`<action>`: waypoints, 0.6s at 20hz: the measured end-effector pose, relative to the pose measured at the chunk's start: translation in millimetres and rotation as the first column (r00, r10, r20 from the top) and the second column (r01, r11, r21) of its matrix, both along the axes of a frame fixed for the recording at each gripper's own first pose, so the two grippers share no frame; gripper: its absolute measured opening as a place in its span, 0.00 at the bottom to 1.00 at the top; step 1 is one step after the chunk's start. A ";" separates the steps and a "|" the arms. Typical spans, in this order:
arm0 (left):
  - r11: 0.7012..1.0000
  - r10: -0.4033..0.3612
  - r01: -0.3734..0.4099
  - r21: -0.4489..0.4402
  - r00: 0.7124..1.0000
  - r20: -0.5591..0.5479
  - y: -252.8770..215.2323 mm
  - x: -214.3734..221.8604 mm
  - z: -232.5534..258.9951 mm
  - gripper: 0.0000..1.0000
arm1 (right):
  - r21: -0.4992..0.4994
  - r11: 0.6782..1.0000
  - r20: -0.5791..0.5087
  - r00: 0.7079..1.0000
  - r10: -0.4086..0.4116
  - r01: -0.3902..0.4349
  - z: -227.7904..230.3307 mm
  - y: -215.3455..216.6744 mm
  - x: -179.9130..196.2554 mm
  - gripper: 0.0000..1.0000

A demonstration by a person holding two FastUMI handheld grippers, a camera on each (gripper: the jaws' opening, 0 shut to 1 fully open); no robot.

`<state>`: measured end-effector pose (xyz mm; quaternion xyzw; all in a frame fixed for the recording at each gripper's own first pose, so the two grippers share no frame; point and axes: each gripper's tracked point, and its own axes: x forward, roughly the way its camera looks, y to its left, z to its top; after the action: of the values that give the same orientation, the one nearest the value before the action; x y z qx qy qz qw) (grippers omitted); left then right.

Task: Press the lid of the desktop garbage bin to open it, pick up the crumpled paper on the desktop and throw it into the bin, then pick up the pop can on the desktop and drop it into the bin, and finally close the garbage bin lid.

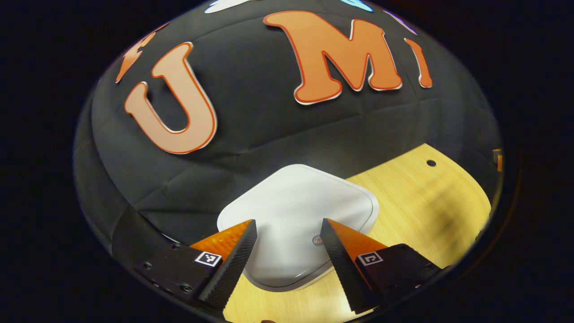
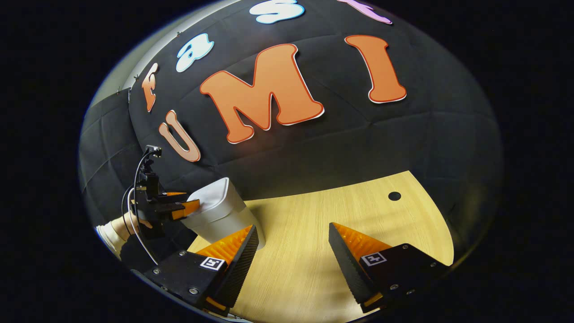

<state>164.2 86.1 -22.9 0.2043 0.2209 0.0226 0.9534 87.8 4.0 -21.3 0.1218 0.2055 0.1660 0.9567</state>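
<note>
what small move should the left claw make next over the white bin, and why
Probably ease the left claw straight down onto the white rounded-square bin lid. The lid looks flat and closed, the open claw sits just above it, and no paper or can shows on the light wooden desktop.

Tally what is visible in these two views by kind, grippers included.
Grippers: 2 (left gripper, right gripper), each with jaws apart
Garbage bins: 1 (white garbage bin, lid down)
Tables: 1 (wooden table)
Hands: 1 (hand holding the left gripper)
Total: 5
</note>
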 end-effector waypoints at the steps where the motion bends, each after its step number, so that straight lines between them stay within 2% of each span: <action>1: 1.000 0.003 -0.002 -0.016 1.000 0.023 -0.9 -0.5 3.1 0.93 | 0.000 1.000 0.003 1.000 -0.005 0.005 0.9 -0.1 0.5 0.94; 4: 0.996 0.006 -0.002 -0.088 0.998 0.055 -9.4 1.0 0.4 0.95 | -0.014 1.000 0.016 1.000 -0.026 0.026 3.5 -5.3 0.2 0.94; 6: 0.995 -0.004 0.013 -0.099 0.995 0.098 -15.0 -1.5 14.4 0.97 | -0.023 0.999 0.030 0.999 -0.040 0.041 8.6 -8.7 -1.8 0.94; 9: 0.987 -0.041 0.069 -0.145 0.982 0.184 -40.8 -19.9 54.3 0.96 | -0.039 0.997 0.068 0.996 -0.058 0.061 20.4 -13.9 -7.5 0.94; 12: 0.967 -0.082 0.135 -0.218 0.968 0.236 -73.5 -47.5 82.6 0.97 | -0.072 0.995 0.125 0.990 -0.064 0.074 34.4 -16.3 -17.0 0.94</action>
<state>116.7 12.6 59.7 0.0994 0.1009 -0.0327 0.9894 70.8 -12.3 13.1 0.0815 0.1483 0.1318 0.9767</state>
